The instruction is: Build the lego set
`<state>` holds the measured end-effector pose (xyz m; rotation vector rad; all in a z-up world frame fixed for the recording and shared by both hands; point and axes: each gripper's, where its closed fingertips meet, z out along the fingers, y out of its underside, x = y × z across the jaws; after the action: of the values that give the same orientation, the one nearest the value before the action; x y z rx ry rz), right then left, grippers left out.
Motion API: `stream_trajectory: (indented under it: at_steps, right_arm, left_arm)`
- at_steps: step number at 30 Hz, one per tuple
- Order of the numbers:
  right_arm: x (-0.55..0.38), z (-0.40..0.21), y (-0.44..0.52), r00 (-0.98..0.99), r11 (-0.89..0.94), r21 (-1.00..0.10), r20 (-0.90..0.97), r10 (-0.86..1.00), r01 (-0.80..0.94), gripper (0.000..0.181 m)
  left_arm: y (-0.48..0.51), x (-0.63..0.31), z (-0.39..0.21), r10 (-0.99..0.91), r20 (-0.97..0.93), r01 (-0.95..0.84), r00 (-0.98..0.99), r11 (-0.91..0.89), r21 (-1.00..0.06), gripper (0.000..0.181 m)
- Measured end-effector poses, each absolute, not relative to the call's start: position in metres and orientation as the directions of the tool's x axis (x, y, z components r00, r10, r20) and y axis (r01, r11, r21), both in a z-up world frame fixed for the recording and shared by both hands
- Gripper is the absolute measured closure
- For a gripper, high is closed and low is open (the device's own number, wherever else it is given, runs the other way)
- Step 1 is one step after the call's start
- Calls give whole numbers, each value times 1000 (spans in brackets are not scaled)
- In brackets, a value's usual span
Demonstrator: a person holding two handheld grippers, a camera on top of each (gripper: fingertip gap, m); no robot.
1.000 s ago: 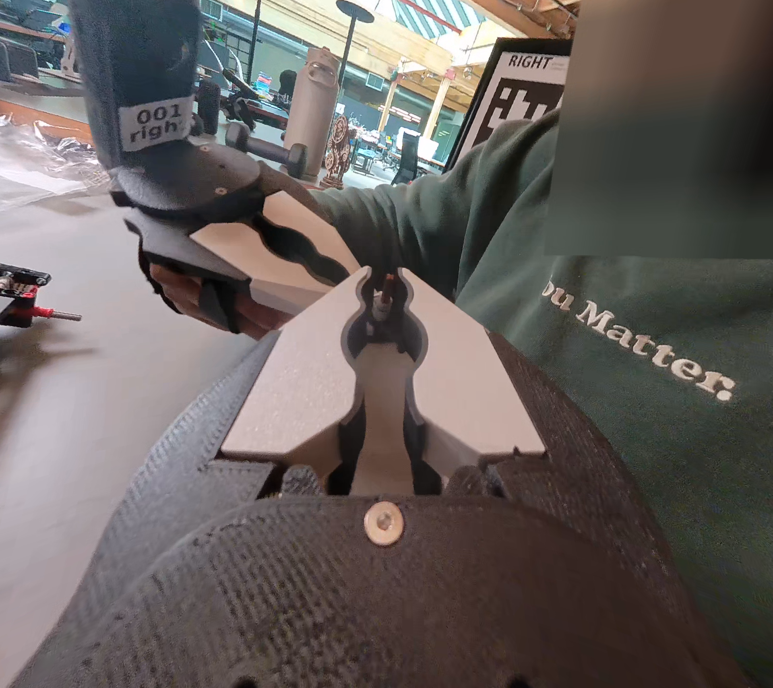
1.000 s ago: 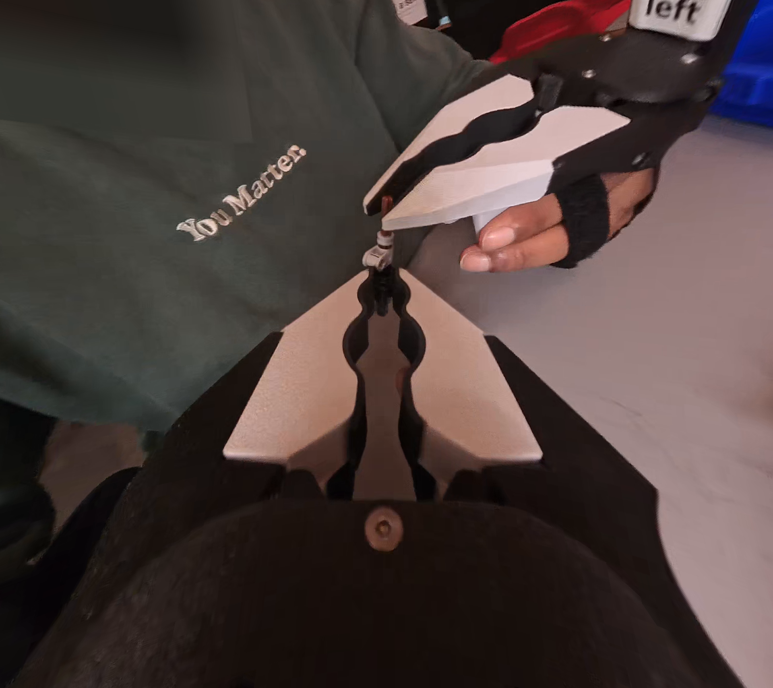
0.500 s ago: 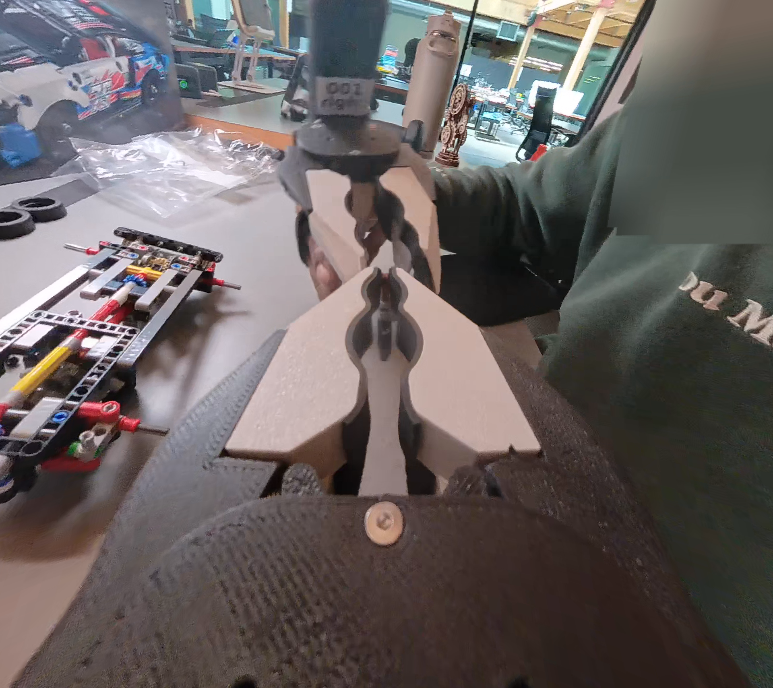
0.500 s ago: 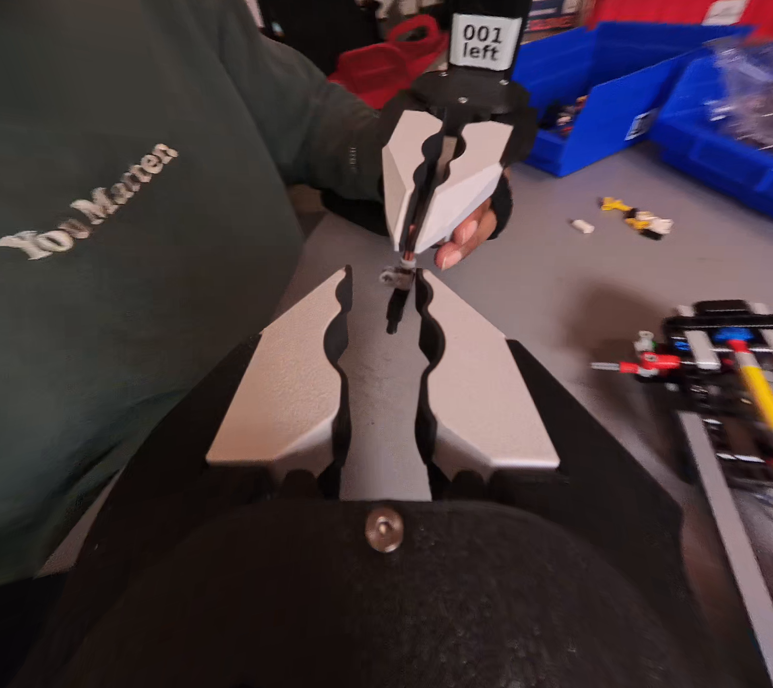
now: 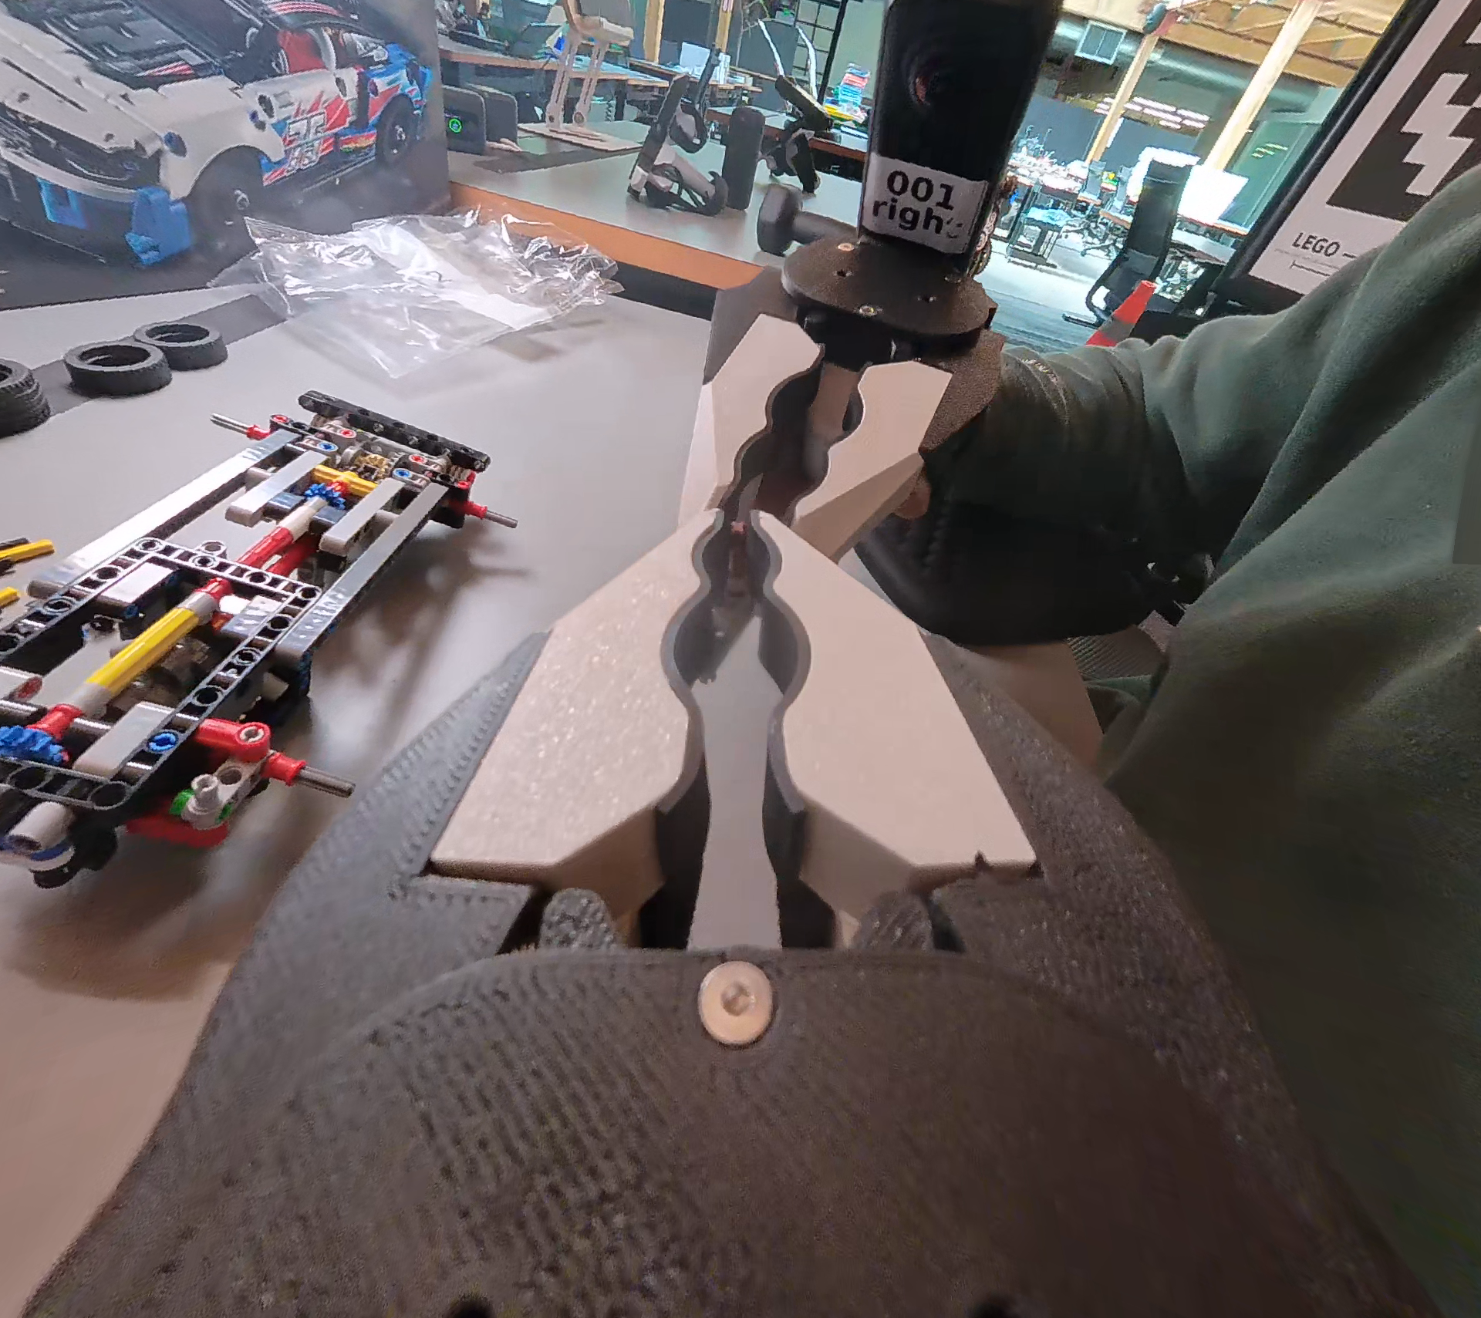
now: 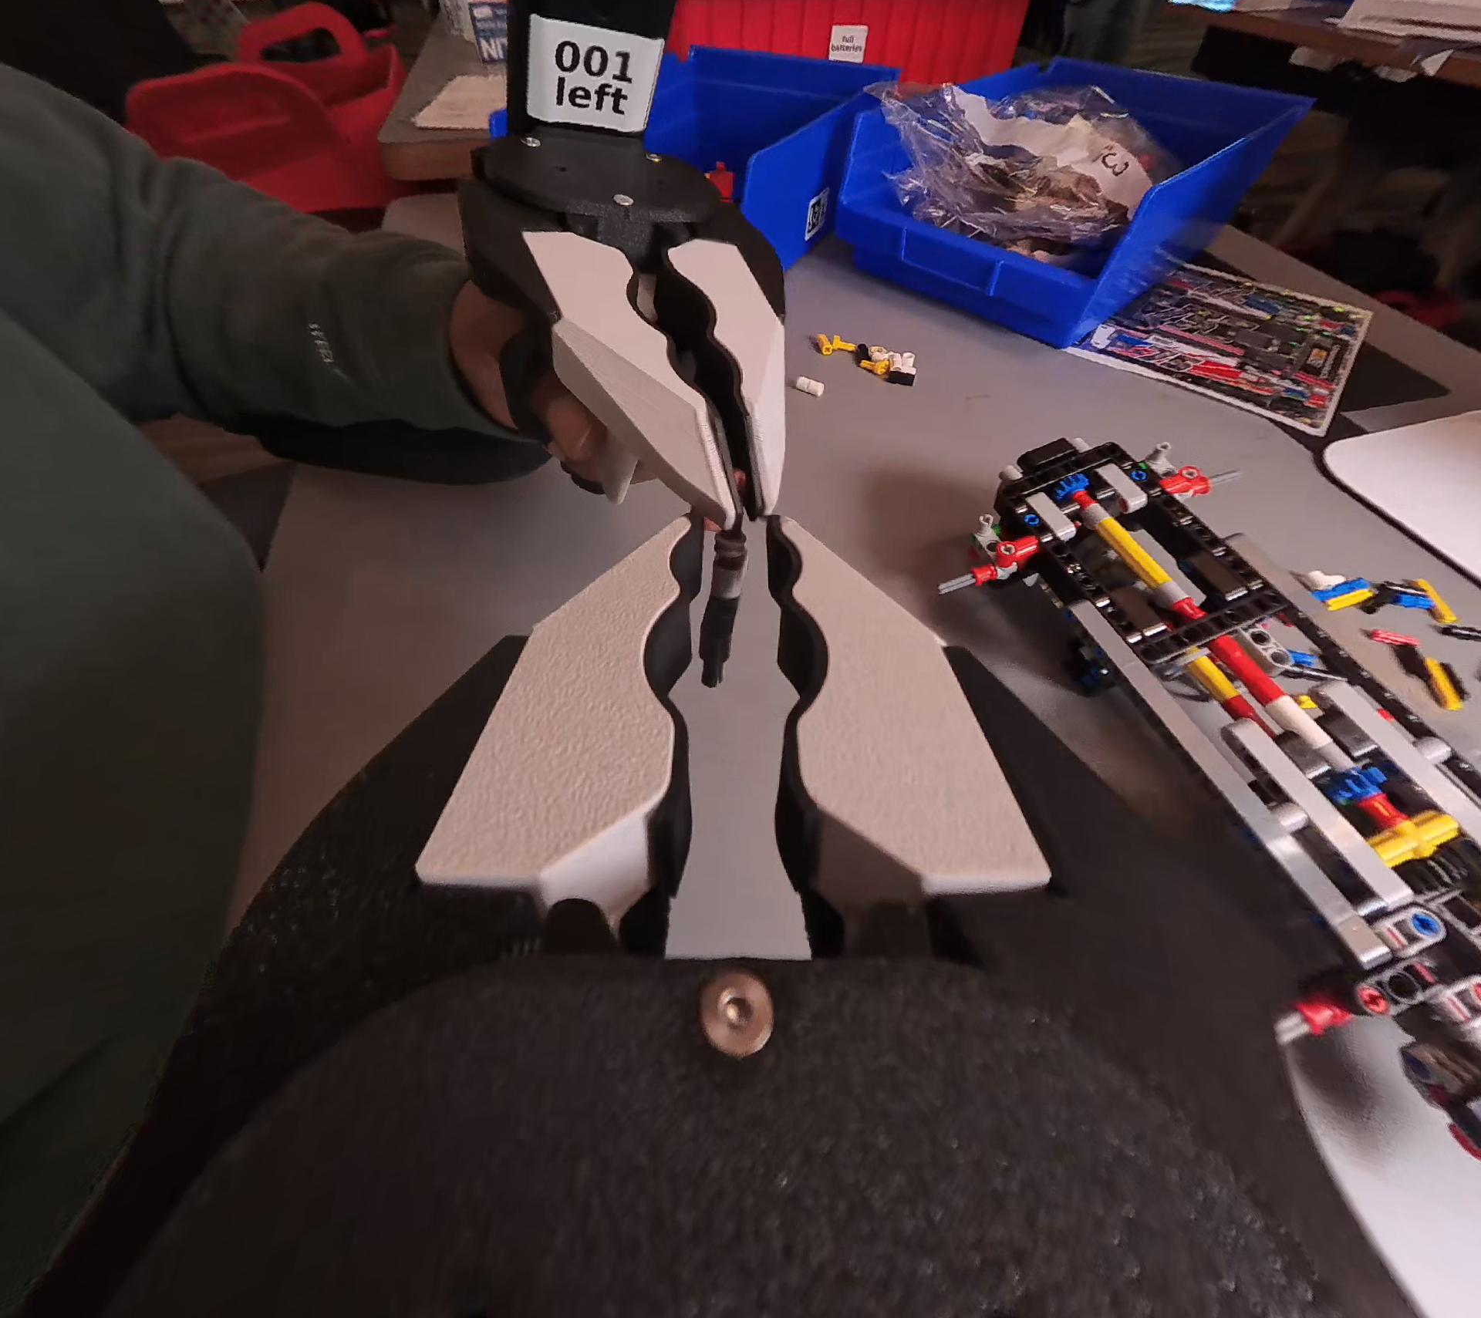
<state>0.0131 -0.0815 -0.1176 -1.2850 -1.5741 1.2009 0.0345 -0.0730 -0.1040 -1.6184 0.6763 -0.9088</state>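
Note:
My left gripper (image 5: 733,528) is shut on the top end of a thin dark axle piece (image 5: 736,574) with a light grey collar. In the right wrist view the left gripper (image 6: 741,509) points down, and the axle piece (image 6: 725,598) hangs from its tips. My right gripper (image 6: 731,530) is open, with its fingers on either side of the hanging piece and not touching it. In the left wrist view the right gripper (image 5: 769,494) meets mine tip to tip. The partly built car chassis (image 5: 200,606) lies on the grey table (image 5: 601,398); it also shows in the right wrist view (image 6: 1202,638).
Black tyres (image 5: 120,366), an empty plastic bag (image 5: 425,294) and the set's box (image 5: 200,37) lie behind the chassis. Blue bins (image 6: 1042,222), an instruction booklet (image 6: 1226,350) and small loose pieces (image 6: 865,358) lie at the back; more loose pieces (image 6: 1378,598) lie beside the chassis. The tips of both grippers are at nearly the same place.
The right gripper, shut on the piece a second ago, has let go and stays open around it. Both grippers have swung away from the person's chest toward the table; the left keeps the piece.

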Motion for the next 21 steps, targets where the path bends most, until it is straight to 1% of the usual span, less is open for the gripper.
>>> stream_trajectory:
  at_steps: [2,5,8,15,21]
  right_arm:
    - [13,-116,-82,-212,11,-967,-45,976,256,178]
    - [11,-116,-85,-219,21,-972,-32,975,235,178]
    - [10,-121,-86,-230,23,-965,-40,972,263,178]
    - [12,-141,-88,-227,100,-939,24,974,330,177]
    - [14,-155,-89,-243,68,-933,-21,970,352,177]
  left_arm:
    - [-73,32,-102,-812,207,32,546,-227,-973,179]
    - [-76,30,-101,-817,220,42,533,-235,-971,180]
    - [-76,29,-104,-812,249,48,528,-264,-963,180]
    - [-77,32,-122,-815,248,-22,524,-304,-952,181]
    - [-78,33,-135,-814,273,-46,513,-343,-938,181]
